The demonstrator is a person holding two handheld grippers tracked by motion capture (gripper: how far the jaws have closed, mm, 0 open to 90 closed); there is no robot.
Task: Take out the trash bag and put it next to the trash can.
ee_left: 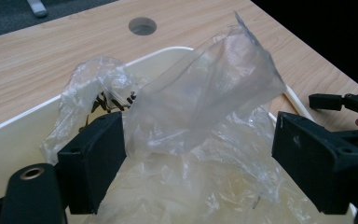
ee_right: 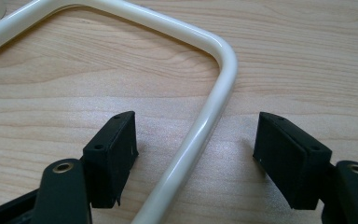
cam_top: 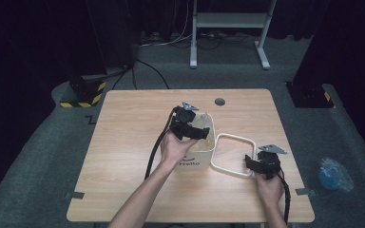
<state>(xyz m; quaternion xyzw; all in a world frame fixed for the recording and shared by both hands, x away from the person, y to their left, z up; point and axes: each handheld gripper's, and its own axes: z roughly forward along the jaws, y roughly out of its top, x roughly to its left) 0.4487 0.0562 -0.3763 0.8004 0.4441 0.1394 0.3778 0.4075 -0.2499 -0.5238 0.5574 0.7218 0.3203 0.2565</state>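
Observation:
A cream bin (cam_top: 197, 154) stands mid-table, lined with a clear plastic bag (ee_left: 205, 102) that rises crumpled above the rim (ee_left: 9, 128). My left gripper (cam_top: 192, 128) hovers over the bin's mouth. Its jaws (ee_left: 196, 123) stand wide apart around a raised fold of the bag, so it is open; the left pad (ee_left: 98, 158) just brushes the film. To the right of the bin a cream square ring (cam_top: 233, 137) lies flat on the table. My right gripper (cam_top: 253, 164) is at the ring's near right corner, open, its jaws (ee_right: 195, 119) straddling the ring's rail (ee_right: 223, 60) without touching it.
A round cable hole (cam_top: 219, 101) is in the tabletop behind the bin. On the floor to the right lies a blue plastic bag (cam_top: 333, 175). A white stand (cam_top: 228, 21) and yellow-black striped bases (cam_top: 83, 95) lie beyond the table's far edge.

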